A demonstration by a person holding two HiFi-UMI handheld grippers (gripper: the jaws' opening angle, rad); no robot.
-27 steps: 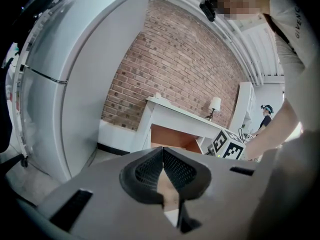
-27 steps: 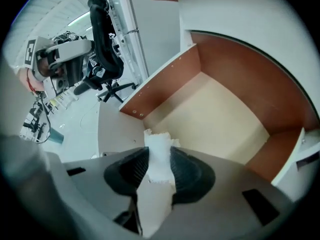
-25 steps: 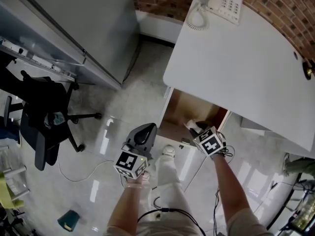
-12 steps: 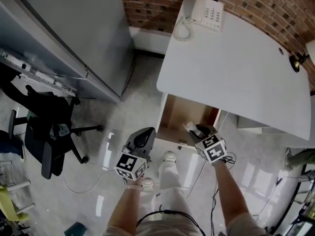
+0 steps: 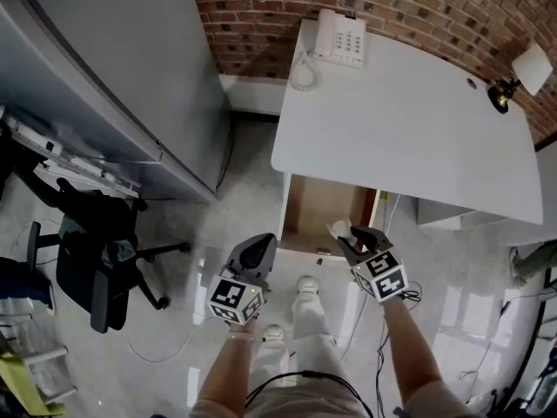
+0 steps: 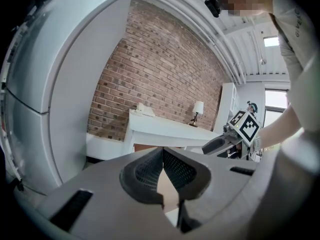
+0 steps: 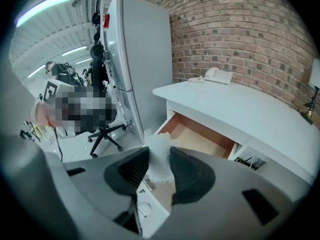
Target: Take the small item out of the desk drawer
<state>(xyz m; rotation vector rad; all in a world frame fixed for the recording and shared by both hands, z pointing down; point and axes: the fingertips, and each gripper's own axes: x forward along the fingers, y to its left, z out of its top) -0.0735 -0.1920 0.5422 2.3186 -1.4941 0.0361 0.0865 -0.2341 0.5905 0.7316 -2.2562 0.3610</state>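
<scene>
The white desk has its wooden drawer pulled open; its bottom looks bare. My right gripper hovers at the drawer's front right corner, shut on a small white crumpled item. In the right gripper view that item is pinched between the dark pads of the right gripper, with the open drawer beyond it. My left gripper hangs over the floor left of the drawer front. The left gripper view shows the left gripper with pads touching and nothing held.
A white telephone and a desk lamp stand at the desk's far side by the brick wall. A tall grey cabinet stands to the left, a black office chair on the glossy floor. Cables trail below the desk.
The head view has pulled back, showing more of the desk and wall. My right gripper has come from inside the drawer toward its front edge, still holding the white item. The left gripper stays shut.
</scene>
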